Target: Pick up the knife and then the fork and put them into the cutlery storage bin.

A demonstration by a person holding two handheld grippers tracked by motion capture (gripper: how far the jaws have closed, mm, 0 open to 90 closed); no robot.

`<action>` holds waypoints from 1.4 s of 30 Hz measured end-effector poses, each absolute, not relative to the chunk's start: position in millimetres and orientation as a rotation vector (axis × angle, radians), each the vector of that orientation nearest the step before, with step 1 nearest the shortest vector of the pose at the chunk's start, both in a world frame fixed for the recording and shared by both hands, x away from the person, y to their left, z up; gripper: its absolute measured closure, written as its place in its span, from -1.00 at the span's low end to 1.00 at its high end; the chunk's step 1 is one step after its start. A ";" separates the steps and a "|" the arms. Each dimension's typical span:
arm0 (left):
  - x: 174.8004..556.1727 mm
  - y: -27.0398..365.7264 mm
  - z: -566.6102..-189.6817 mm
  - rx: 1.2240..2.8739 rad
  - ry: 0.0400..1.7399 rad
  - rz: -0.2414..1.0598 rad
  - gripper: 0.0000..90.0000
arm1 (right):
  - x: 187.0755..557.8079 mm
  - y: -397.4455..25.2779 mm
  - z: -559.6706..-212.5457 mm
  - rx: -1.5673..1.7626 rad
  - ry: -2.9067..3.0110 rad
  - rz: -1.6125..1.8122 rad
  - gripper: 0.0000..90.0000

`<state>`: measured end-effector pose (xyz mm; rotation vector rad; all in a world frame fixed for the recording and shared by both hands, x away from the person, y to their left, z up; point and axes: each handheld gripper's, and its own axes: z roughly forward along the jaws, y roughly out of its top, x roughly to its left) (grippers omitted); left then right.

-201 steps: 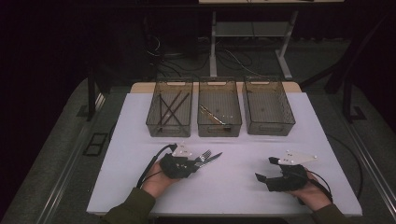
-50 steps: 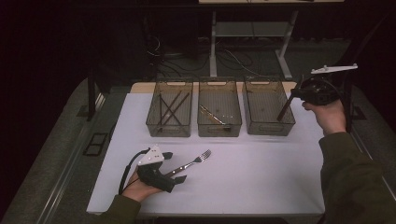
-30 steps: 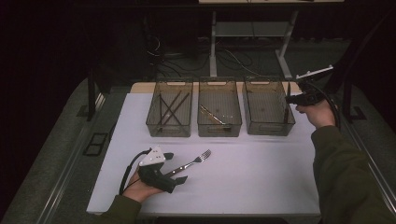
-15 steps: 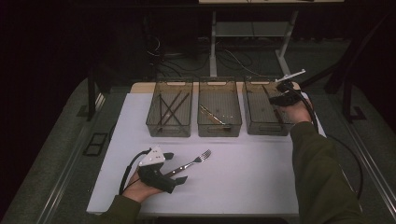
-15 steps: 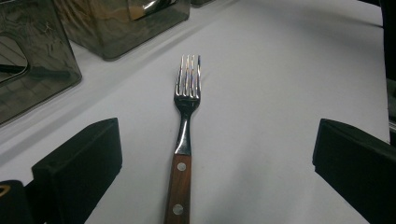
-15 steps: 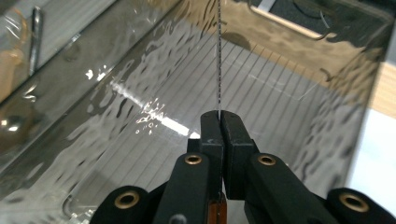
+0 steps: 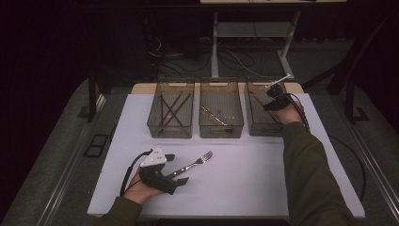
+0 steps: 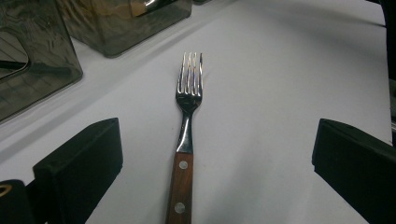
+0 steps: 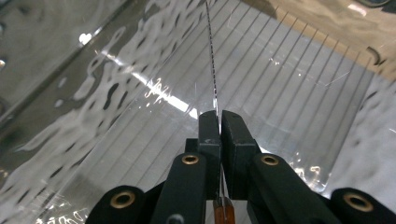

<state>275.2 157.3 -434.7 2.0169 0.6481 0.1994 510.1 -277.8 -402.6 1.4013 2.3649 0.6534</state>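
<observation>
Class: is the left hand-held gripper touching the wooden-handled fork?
Apart. The left gripper view shows the wooden-handled steel fork lying between the left hand-held gripper's wide-open jaws, with gaps either side.

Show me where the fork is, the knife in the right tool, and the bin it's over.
Fork [image 8: 188, 88]: left gripper view, on the base of the tines.
Knife [image 9: 213, 70]: right gripper view, on the serrated blade edge above the shut jaws.
Right bin [image 7: 261, 129]: high view, on its front wall.

Dim room, only the white table [image 7: 244, 179] lit from above; glare ripples on the bin wall [image 9: 140, 88]; near claws blurred.
</observation>
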 end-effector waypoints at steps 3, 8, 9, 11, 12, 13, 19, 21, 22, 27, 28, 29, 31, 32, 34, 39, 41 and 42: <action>275.5 157.2 -434.9 2.017 0.651 0.197 -0.99 | 510.8 -276.5 -403.7 1.406 2.370 0.641 0.91; 275.7 157.0 -435.0 2.026 0.648 0.200 -0.98 | 507.5 -282.7 -398.9 1.426 2.351 0.691 0.78; 275.8 157.0 -434.9 2.029 0.647 0.201 -0.98 | 506.1 -283.7 -397.4 1.425 2.348 0.708 0.74; 276.0 157.2 -434.9 2.035 0.648 0.198 -0.97 | 501.7 -285.0 -393.1 1.422 2.339 0.746 0.68; 276.0 157.3 -434.6 2.037 0.650 0.194 -0.95 | 498.7 -285.5 -390.7 1.408 2.335 0.772 0.63; 276.1 157.3 -434.3 2.039 0.652 0.190 -0.93 | 495.2 -286.0 -387.9 1.392 2.332 0.796 0.56; 279.7 158.2 -432.0 2.072 0.669 0.197 -0.69 | 462.5 -290.9 -367.8 1.346 2.311 0.943 0.11; 281.0 158.6 -431.7 2.078 0.676 0.196 -0.61 | 449.3 -292.4 -362.8 1.329 2.311 0.977 -0.02; 281.5 158.8 -431.6 2.084 0.679 0.202 -0.56 | 442.3 -292.9 -361.0 1.314 2.308 0.992 -0.08; 285.5 158.2 -431.6 2.111 0.694 0.201 -0.39 | 405.7 -294.7 -357.1 1.260 2.274 1.087 -0.25; 286.4 157.5 -431.6 2.118 0.702 0.203 -0.36 | 398.4 -294.6 -356.8 1.248 2.257 1.102 -0.29; 287.4 156.8 -431.6 2.127 0.703 0.207 -0.33 | 390.9 -294.6 -356.8 1.242 2.246 1.122 -0.31; 289.7 155.0 -431.1 2.149 0.697 0.205 -0.29 | 377.2 -294.2 -358.5 1.232 2.238 1.161 -0.38; 290.9 154.1 -430.6 2.160 0.697 0.203 -0.25 | 370.9 -293.8 -360.5 1.221 2.231 1.174 -0.39; 294.2 152.6 -430.1 2.178 0.686 0.202 -0.23 | 358.8 -292.4 -366.7 1.200 2.227 1.178 -0.44; 300.1 148.8 -427.1 2.189 0.684 0.177 -0.11 | 332.2 -287.8 -387.6 1.166 2.234 1.197 -0.55; 304.1 147.3 -427.1 2.206 0.678 0.167 -0.06 | 322.7 -286.2 -395.2 1.161 2.235 1.221 -0.57; 305.8 146.0 -427.4 2.208 0.680 0.164 -0.03 | 318.2 -285.3 -398.7 1.163 2.235 1.228 -0.57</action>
